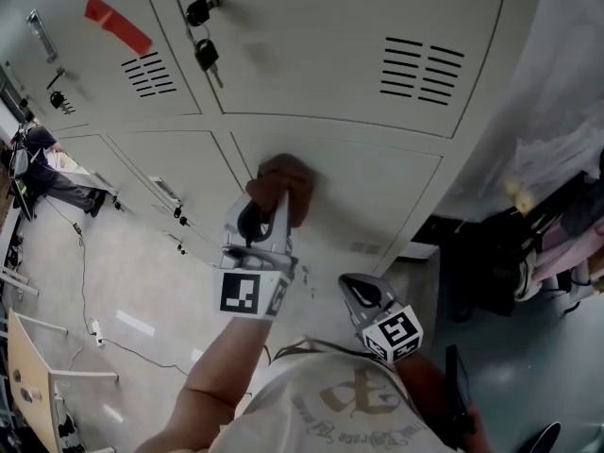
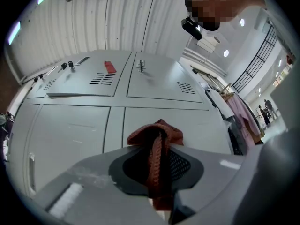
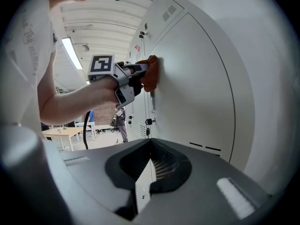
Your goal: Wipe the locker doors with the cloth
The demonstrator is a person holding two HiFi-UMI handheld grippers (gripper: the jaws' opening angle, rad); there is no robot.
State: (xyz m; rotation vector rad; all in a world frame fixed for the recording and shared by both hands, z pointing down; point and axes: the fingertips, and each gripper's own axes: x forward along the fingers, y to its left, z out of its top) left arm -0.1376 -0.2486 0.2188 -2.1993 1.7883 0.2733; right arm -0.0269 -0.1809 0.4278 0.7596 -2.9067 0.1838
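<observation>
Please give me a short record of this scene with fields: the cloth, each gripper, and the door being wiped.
locker door: grey, closed
cloth: reddish-brown, pressed against the locker door
left gripper: shut on the cloth
right gripper: jaws together, nothing between them
keys: hanging from a neighbouring door's lock

Knitted rust-brown cloth (image 2: 157, 139); smooth matt grey metal locker doors (image 1: 377, 187).

Large workshop hall: grey metal lockers (image 1: 330, 83), corrugated wall (image 2: 117, 18), work table (image 3: 61, 133), ceiling strip light (image 3: 72, 53).
</observation>
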